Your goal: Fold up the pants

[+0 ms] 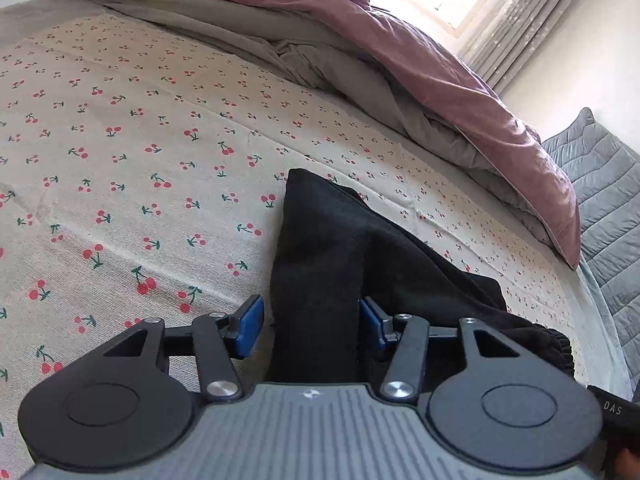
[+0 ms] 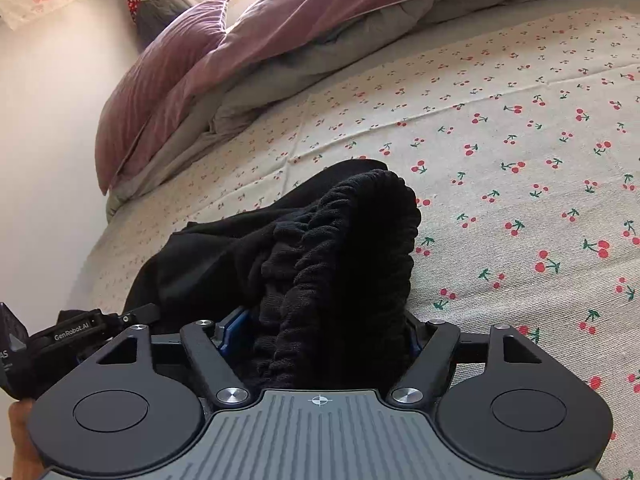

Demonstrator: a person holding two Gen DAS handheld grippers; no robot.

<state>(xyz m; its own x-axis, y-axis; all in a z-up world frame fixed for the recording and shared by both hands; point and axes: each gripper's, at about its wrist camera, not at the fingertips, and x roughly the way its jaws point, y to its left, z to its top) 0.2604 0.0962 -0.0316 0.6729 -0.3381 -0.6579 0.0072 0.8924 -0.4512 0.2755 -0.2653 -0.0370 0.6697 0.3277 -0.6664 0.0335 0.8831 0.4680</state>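
Observation:
Black pants (image 1: pixel 340 248) lie bunched on the cherry-print bed sheet (image 1: pixel 120 140). In the left wrist view my left gripper (image 1: pixel 312 324) stands open, its blue pads either side of a fold of the black cloth, with a gap at the left pad. In the right wrist view my right gripper (image 2: pixel 320 340) has the gathered elastic waistband (image 2: pixel 340 248) of the pants between its fingers; the cloth fills the gap and hides the pads. The left gripper (image 2: pixel 80 332) shows at the lower left of that view, next to the pants.
A mauve and grey duvet (image 1: pixel 440 80) is heaped along the far side of the bed, with a mauve pillow (image 2: pixel 160 80) by the wall. A grey quilted cover (image 1: pixel 608 208) lies past the bed edge. A radiator (image 1: pixel 532 20) stands under the window.

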